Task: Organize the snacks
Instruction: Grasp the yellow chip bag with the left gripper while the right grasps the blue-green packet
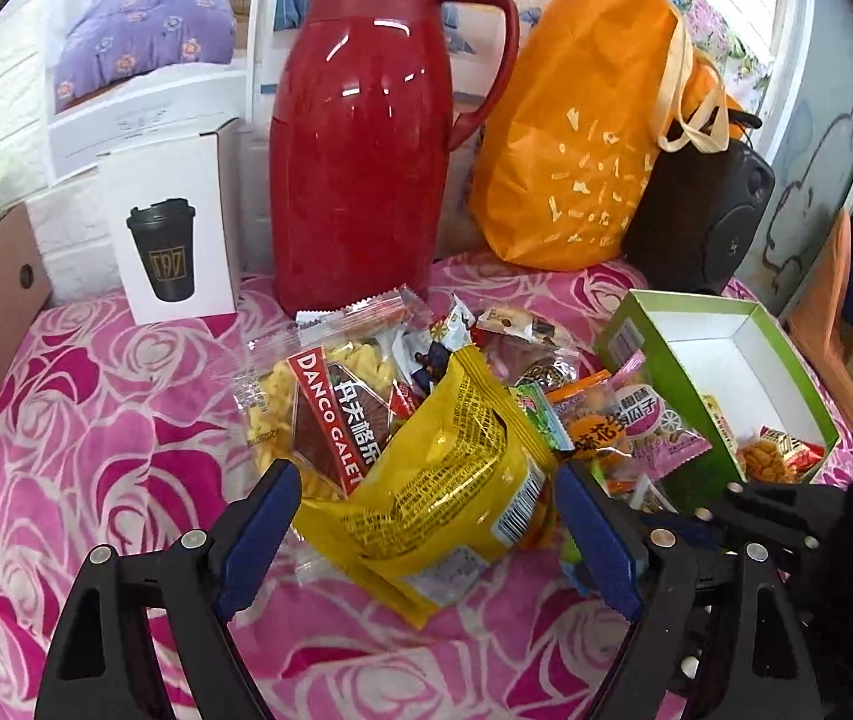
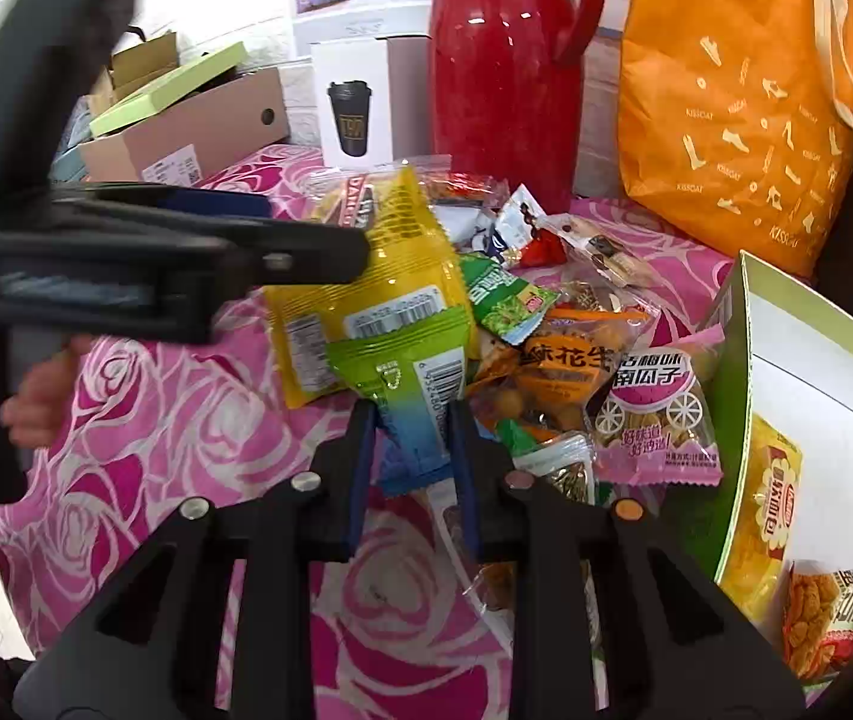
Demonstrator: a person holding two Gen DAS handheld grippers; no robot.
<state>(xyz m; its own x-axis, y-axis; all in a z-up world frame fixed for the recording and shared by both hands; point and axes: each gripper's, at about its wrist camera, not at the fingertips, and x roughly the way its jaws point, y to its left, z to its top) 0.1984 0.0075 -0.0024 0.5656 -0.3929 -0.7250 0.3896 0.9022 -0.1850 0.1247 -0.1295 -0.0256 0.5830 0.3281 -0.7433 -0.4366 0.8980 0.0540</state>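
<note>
At frame centre, we count one green-blue packet (image 2: 411, 405) clamped by the right gripper (image 2: 411, 420); the left gripper (image 1: 426, 516) gapes wide around one yellow packet (image 1: 444, 480).

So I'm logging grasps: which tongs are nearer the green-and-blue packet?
Right. The right tongs are closed on the green-and-blue packet. The left tongs are open, straddling the yellow packet just beside it.

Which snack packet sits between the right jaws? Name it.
The green-to-blue packet with the barcode. The right gripper has its jaws closed on its lower end; the yellow packet behind it lies between the open left jaws instead.
</note>
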